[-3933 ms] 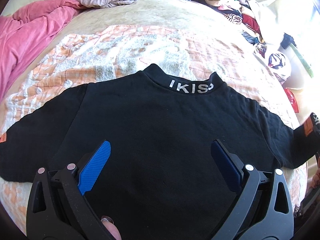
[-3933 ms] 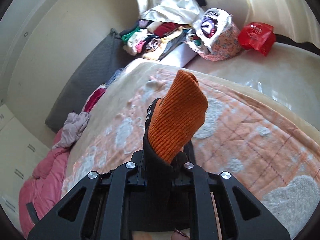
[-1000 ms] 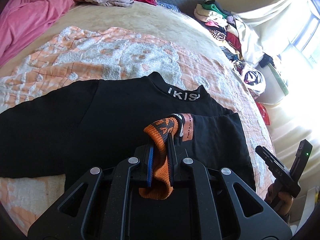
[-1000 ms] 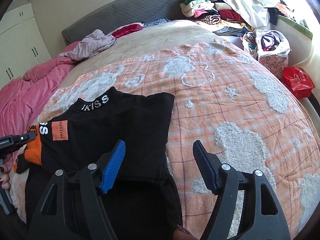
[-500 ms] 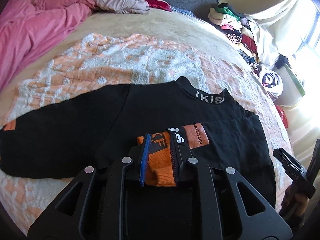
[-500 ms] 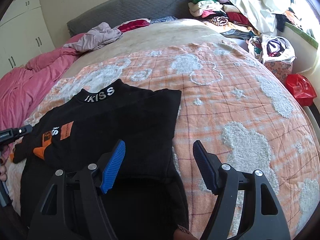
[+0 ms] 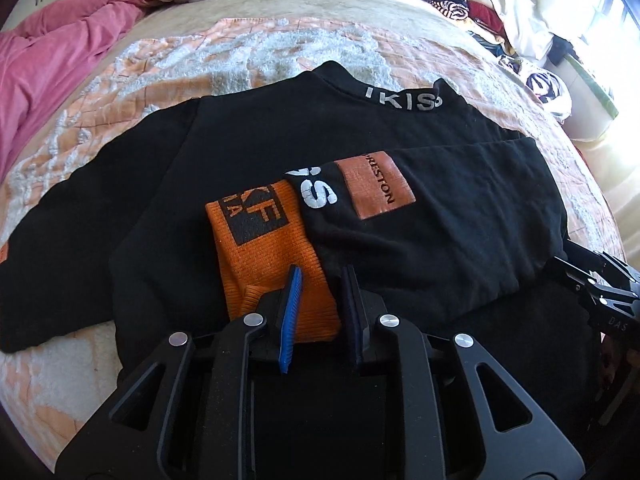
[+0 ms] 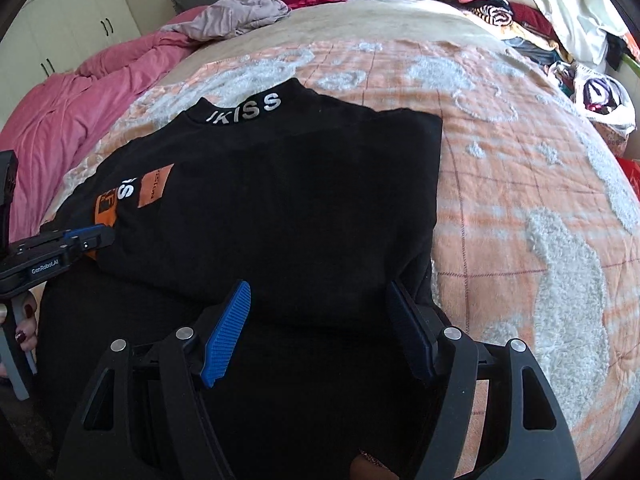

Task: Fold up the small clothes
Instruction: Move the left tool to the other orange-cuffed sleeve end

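**On bed: sleeve folded across shirt**

Between the left gripper fingers, just opening, lies the orange cuff, pads off it. Black shirt flat on the bed. Right gripper fingers wide apart, empty above the shirt's folded edge.

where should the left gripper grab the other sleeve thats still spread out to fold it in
Grip the cuff end of the unfolded sleeve, coming in from the shirt's outer side with the left gripper. It lies flat, apart from the body, and its free edge rests on the blanket.

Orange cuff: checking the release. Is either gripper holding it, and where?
Nothing held: the left gripper has just been opening, orange cuff loose between its jaws; right gripper open.
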`<state>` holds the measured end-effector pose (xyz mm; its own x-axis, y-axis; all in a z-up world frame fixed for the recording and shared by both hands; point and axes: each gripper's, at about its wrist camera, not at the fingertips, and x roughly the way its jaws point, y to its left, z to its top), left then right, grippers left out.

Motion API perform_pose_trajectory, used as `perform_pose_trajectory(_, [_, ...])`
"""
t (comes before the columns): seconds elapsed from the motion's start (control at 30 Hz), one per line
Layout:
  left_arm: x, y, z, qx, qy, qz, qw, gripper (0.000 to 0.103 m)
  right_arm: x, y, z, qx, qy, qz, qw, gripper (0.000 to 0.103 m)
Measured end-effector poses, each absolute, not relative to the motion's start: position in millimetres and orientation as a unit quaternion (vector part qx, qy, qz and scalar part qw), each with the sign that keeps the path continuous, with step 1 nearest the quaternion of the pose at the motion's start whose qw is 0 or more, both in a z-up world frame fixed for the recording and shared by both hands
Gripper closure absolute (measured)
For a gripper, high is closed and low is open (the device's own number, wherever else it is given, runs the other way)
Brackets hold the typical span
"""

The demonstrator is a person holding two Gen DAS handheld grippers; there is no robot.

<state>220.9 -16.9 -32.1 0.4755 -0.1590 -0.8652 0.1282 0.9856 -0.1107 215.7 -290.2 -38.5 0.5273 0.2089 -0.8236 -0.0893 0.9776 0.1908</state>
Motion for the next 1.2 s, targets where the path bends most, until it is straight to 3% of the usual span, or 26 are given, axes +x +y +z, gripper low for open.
perform_pose_trajectory(0.2, [216,-7,-30,-0.047,0.503,-0.093,0.858,0.087,211,-282,-34,0.043,0.473,0.085,0.876,0.033])
perform_pose_trajectory(0.27, [212,-9,-25,-0.041,0.499,-0.09,0.861,0.082,208,-282,-30,0.051,0.466,0.091,0.879,0.027])
perform_pose_trajectory(0.37, [207,-10,-18,-0.043,0.492,-0.092,0.864,0.074,204,-279,-24,0.051,0.455,0.094,0.884,0.027])
perform_pose_trajectory(0.53, [200,-8,-8,-0.049,0.479,-0.087,0.872,0.071,199,-273,-14,0.049,0.441,0.101,0.89,0.019])
perform_pose_trajectory(0.67, [193,-3,0,-0.056,0.469,-0.083,0.877,0.054,193,-265,-4,0.039,0.422,0.102,0.9,0.012])
perform_pose_trajectory(0.83, [183,5,10,-0.057,0.454,-0.08,0.886,0.043,189,-256,4,0.032,0.398,0.097,0.912,0.008])
perform_pose_trajectory(1.0, [175,16,15,-0.049,0.444,-0.074,0.892,0.026,187,-243,9,0.012,0.382,0.082,0.92,0.006])
perform_pose_trajectory(1.2, [169,37,15,-0.055,0.439,-0.062,0.895,0.021,185,-226,16,0.008,0.371,0.087,0.924,0.006])
